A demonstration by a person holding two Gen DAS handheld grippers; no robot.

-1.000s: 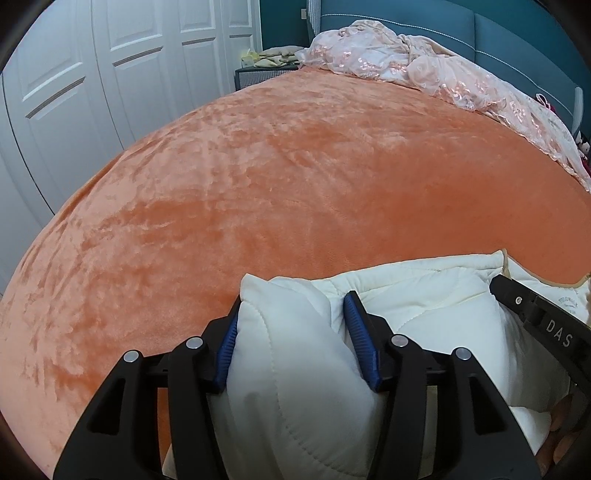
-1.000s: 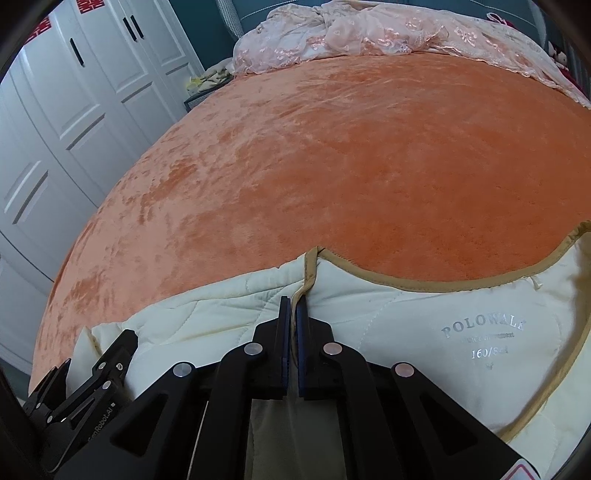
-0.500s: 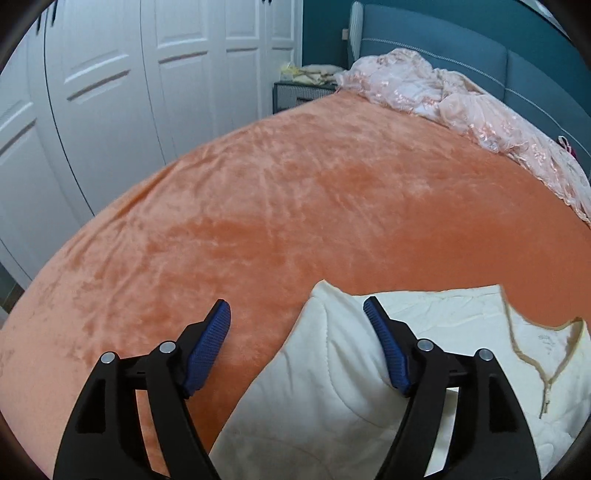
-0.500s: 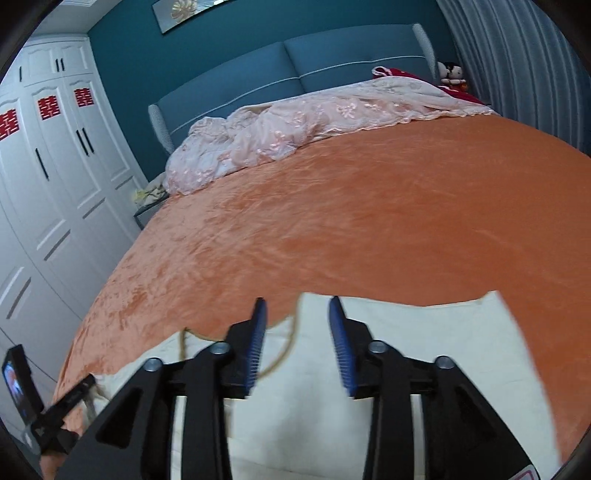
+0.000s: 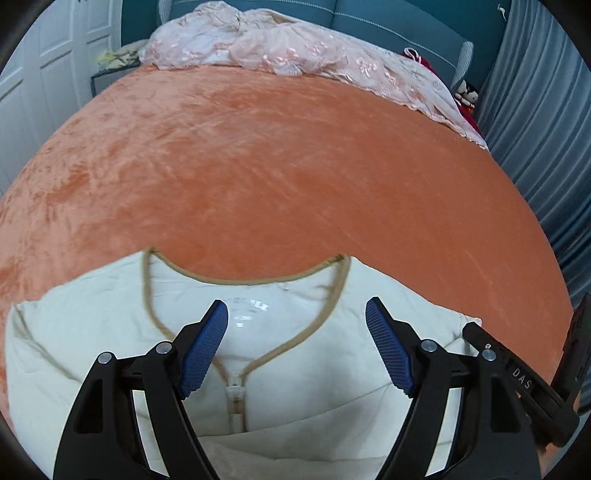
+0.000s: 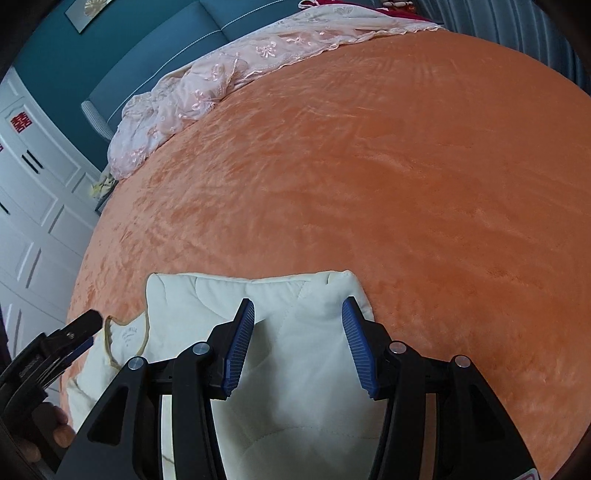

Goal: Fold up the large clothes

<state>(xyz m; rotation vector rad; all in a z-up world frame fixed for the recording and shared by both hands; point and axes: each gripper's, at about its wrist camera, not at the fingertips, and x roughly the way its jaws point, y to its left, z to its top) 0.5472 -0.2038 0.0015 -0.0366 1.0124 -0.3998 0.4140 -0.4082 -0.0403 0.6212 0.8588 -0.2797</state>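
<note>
A cream quilted jacket (image 5: 110, 332) with a tan-trimmed collar and a front zipper lies flat on the orange bed cover (image 5: 277, 166). My left gripper (image 5: 297, 314) is open and empty above the collar and zipper. In the right wrist view the jacket (image 6: 295, 387) shows its right shoulder end, and my right gripper (image 6: 299, 317) is open and empty just above it. The right gripper also shows at the right edge of the left wrist view (image 5: 517, 376), and the left gripper at the left edge of the right wrist view (image 6: 62, 343).
A pink lace bedspread (image 5: 295, 48) is bunched at the head of the bed against the blue headboard (image 5: 388, 22). White wardrobe doors (image 6: 29, 206) stand to the left, grey-blue curtains (image 5: 546, 122) to the right. The orange cover (image 6: 369, 166) spreads beyond the jacket.
Both grippers let go of the jacket and opened wide. The left one swung right from the shoulder to over the collar; the right one moved from the collar to the right shoulder end.
</note>
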